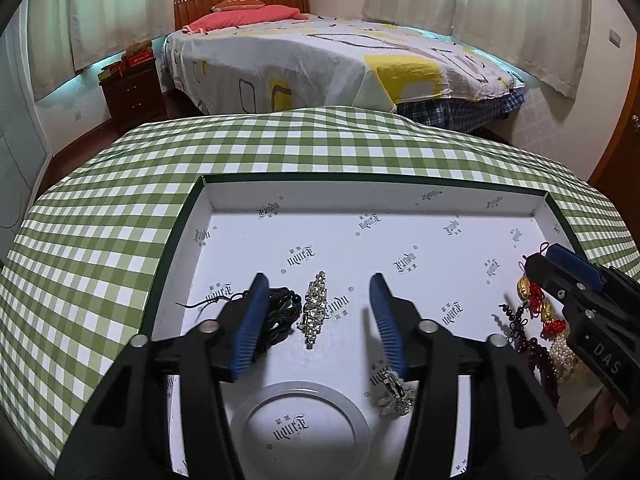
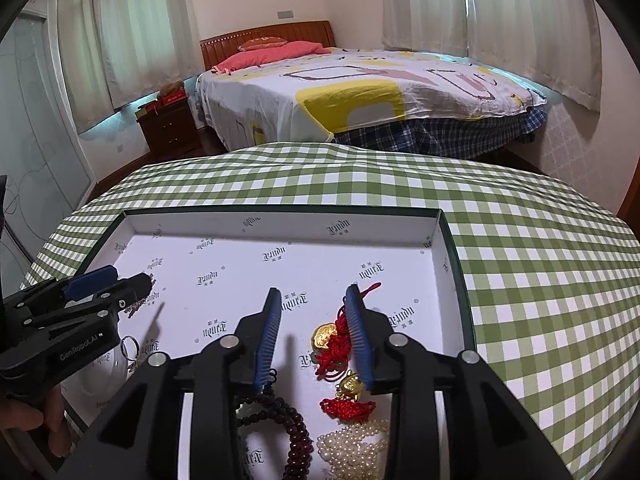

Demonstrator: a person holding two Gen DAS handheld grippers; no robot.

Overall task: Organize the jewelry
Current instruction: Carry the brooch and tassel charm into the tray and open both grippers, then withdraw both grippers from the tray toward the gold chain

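Left gripper (image 1: pixel 318 312) agape, empty; right gripper (image 2: pixel 314 336) likewise.

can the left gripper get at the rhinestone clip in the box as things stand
Probably yes. The left gripper stands open right over the rhinestone clip, which lies flat on the box floor between its fingers. Only the black cord necklace crowds one side, under the left finger, so it might get caught too.

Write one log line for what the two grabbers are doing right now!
left gripper: open above rhinestone clip | right gripper: open, red knot charm between fingers | tray: holds jewelry
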